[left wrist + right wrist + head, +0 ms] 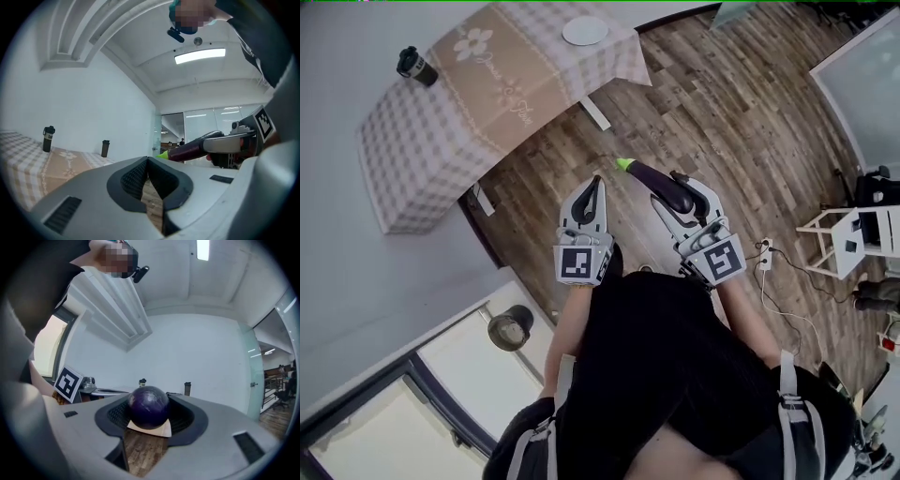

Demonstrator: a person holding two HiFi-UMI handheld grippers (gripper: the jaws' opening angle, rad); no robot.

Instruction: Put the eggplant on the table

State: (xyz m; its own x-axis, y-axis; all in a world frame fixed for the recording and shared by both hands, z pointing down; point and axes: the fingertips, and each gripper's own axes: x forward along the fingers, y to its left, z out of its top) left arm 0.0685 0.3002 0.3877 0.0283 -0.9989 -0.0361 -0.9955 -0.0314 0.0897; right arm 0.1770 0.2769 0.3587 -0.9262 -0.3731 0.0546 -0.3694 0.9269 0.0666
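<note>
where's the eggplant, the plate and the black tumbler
eggplant (656, 179), head view, on its purple body behind the green tip
white plate (585, 31), head view, on its bare middle
black tumbler (416, 66), head view, on its side

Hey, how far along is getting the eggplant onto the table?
Done: the eggplant is picked up, clamped in the right gripper. In hand: it hangs above the wooden floor, short of the table. Remaining: reach the table and set it down. The left gripper is shut, empty.

Head view looks steeply down; 2 gripper views face level, seemingly sharing the lidded bottle (48, 138).
</note>
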